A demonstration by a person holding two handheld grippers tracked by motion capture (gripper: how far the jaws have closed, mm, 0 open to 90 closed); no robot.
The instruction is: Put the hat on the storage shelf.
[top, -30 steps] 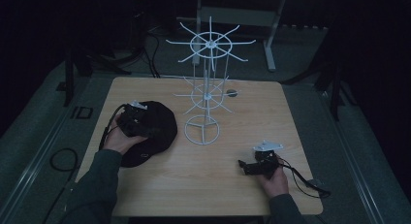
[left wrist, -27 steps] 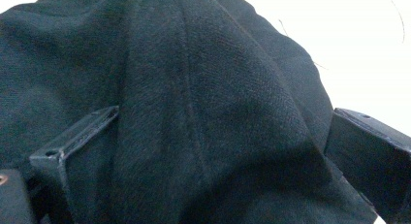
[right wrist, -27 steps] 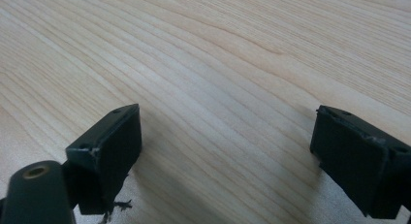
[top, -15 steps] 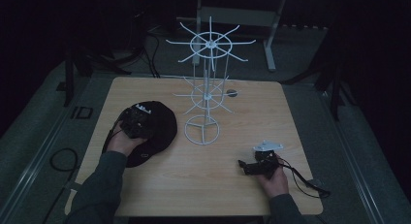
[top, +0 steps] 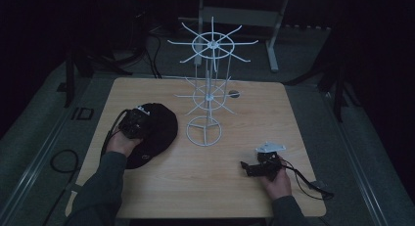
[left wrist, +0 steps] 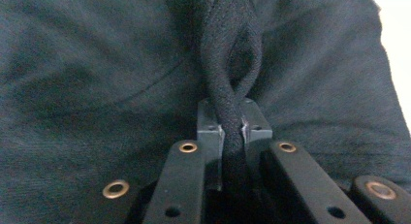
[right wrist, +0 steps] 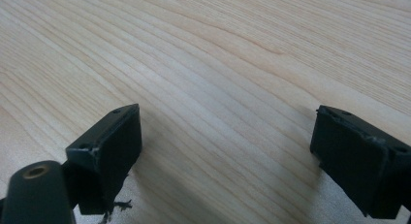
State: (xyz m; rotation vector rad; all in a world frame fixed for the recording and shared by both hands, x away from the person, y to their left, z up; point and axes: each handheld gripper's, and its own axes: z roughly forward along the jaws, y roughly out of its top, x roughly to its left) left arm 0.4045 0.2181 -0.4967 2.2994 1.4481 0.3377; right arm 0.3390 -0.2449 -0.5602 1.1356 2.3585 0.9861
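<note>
In the high view the black cap (top: 154, 133) lies at the table's (top: 293, 113) nine o'clock side under the left gripper (top: 136, 122), with the white wire rack (top: 208, 96) just beside it at three o'clock and the right gripper (top: 250, 168) well apart toward five o'clock. The left gripper view shows its jaws, which have just been closing, pinching a raised fold of the cap's cloth. In the right gripper view the fingers (right wrist: 109, 151) are spread wide over bare wood.

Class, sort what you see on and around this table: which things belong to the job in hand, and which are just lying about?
In the job:
- black cap, a fold of it pinched in the left claw, whose jaws have just been closing
- white wire rack, likely where it goes

Lying about:
- right claw, open over the bare table
- small round thing behind the rack
- cables on the floor
</note>
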